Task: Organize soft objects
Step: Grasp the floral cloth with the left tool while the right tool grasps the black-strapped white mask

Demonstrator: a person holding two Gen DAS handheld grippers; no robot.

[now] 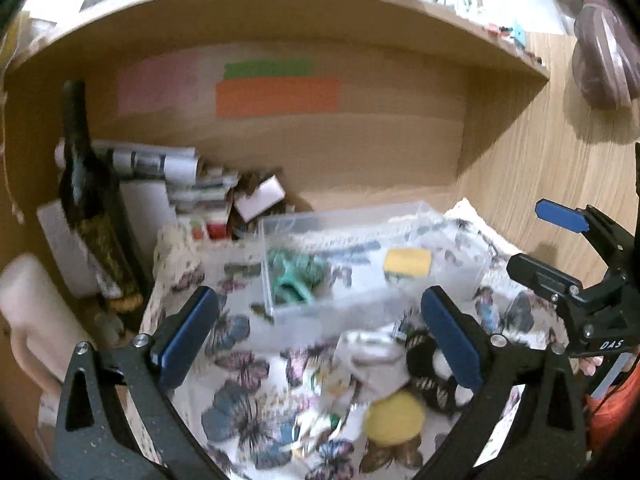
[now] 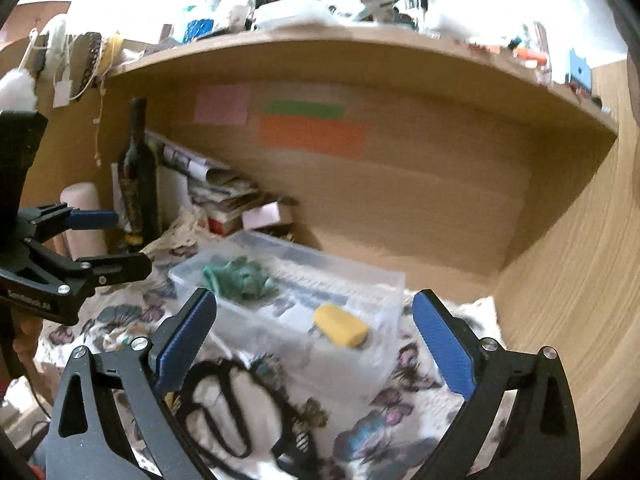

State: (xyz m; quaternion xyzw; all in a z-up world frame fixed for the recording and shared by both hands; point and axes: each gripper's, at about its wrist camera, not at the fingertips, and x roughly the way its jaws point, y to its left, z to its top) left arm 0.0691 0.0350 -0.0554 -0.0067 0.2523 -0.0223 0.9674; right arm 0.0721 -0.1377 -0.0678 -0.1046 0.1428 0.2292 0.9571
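Note:
A clear plastic box (image 1: 460, 276) (image 2: 384, 300) stands on a butterfly-print cloth (image 1: 248, 408) (image 2: 404, 412). Inside lie a green soft toy (image 1: 298, 276) (image 2: 238, 278) and a yellow sponge (image 1: 407, 261) (image 2: 340, 325). In front of the box lie a round yellow sponge (image 1: 395, 419), a black-and-white soft item (image 1: 436, 376) (image 2: 236, 412) and a crumpled white piece (image 1: 372, 350). My left gripper (image 1: 320, 336) is open and empty above the cloth; it also shows in the right wrist view (image 2: 120, 240). My right gripper (image 2: 316, 340) is open and empty before the box; it also shows in the left wrist view (image 1: 540, 240).
The scene sits in a wooden shelf niche with coloured sticky notes (image 1: 276, 96) on the back wall. A dark bottle (image 1: 86, 208) (image 2: 138, 176), rolled papers (image 1: 152, 162) and small boxes (image 1: 260, 196) crowd the back left. A wooden side wall (image 2: 568, 280) stands right.

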